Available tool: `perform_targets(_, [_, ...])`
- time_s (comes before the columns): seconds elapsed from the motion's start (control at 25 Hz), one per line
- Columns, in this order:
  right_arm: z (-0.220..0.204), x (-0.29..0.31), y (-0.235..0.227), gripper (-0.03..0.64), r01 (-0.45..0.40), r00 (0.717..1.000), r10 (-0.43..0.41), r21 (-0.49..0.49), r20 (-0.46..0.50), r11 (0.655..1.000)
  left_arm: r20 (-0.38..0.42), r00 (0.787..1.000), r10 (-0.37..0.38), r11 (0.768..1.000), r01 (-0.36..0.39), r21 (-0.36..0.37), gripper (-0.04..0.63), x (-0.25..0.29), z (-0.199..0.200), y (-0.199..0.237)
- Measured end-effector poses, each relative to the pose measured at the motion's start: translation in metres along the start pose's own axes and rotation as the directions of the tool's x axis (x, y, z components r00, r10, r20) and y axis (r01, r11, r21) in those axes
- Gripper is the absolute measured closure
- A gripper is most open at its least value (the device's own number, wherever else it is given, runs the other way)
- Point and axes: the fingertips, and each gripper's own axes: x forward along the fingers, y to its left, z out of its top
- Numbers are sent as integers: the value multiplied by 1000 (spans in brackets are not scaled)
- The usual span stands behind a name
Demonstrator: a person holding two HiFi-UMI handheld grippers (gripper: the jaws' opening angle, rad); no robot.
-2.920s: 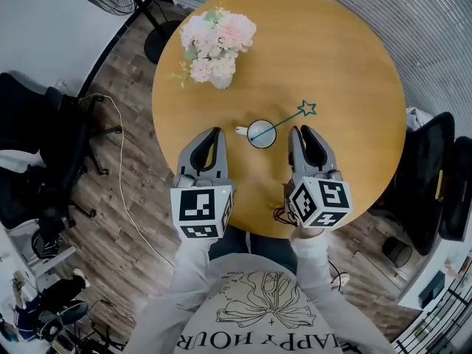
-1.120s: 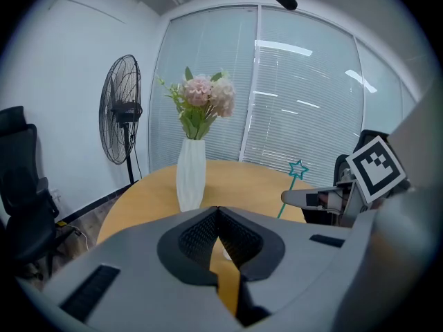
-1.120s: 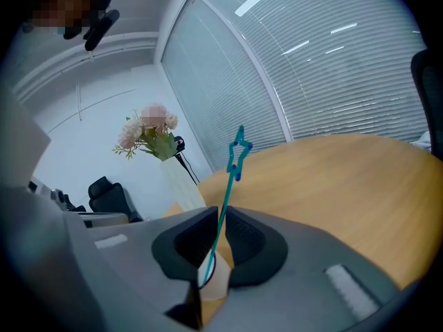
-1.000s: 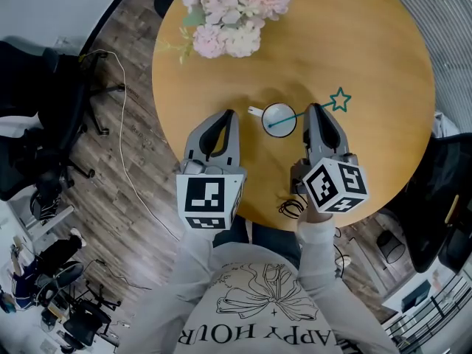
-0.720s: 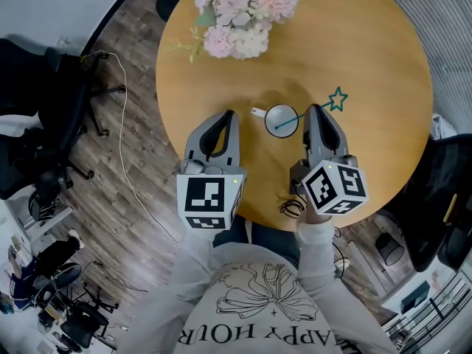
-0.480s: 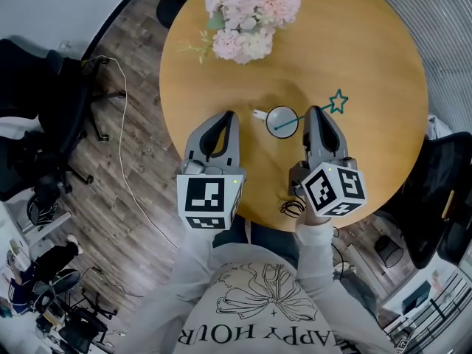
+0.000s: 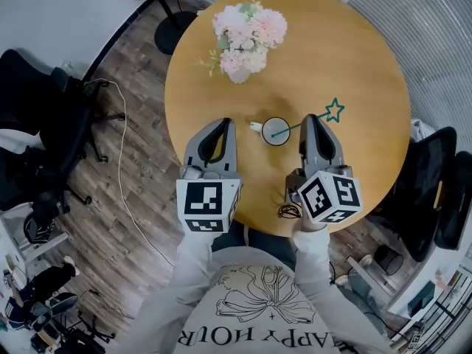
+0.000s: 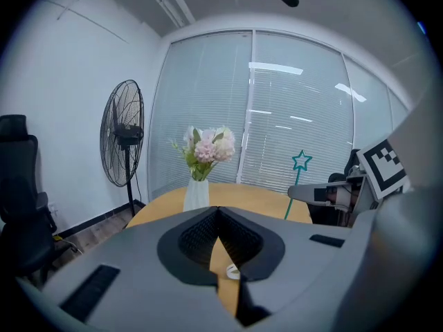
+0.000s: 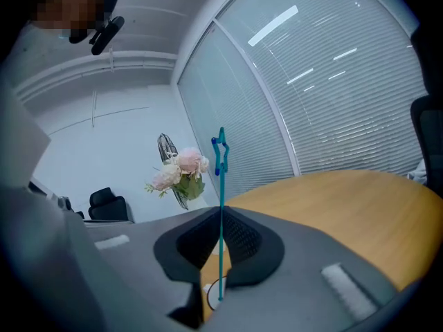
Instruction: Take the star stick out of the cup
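A white cup [image 7: 275,131] stands on the round wooden table [image 7: 369,65], with the teal star stick [image 7: 304,123] leaning out of it to the right, star [image 7: 335,110] uppermost. My right gripper [image 7: 308,119] is shut on the stick's shaft just right of the cup. In the right gripper view the stick [image 9: 221,206] runs straight up between the closed jaws, and the cup [image 9: 210,297] shows below them. My left gripper [image 7: 226,122] hovers left of the cup, shut and empty. Its own view shows the star [image 8: 300,160] and a bit of the cup [image 8: 232,272].
A white vase of pink flowers [image 7: 243,39] stands at the table's far left side. Black office chairs sit left [image 7: 29,124] and right [image 7: 435,183] of the table. A fan [image 8: 124,133] stands on the floor beyond, with a cable [image 7: 125,183] trailing over the wood floor.
My right gripper has come forward to the stick and closed on its shaft. The cup and the left gripper keep their places; the head view has shifted a little.
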Motion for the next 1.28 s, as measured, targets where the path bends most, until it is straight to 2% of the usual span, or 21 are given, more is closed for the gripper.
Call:
perform_targets(0.48, [60, -45, 21, 598, 22, 991, -16, -43, 130, 999, 121, 992, -31, 999, 27, 32, 589, -39, 51, -17])
perform_targets(0.8, [86, -72, 38, 600, 27, 981, -10, -83, 194, 996, 206, 978, -47, 998, 36, 57, 589, -67, 81, -25])
perform_targets(1.28, [111, -100, 49, 600, 36, 970, -3, -132, 243, 991, 270, 962, -40, 997, 21, 73, 589, -94, 105, -32])
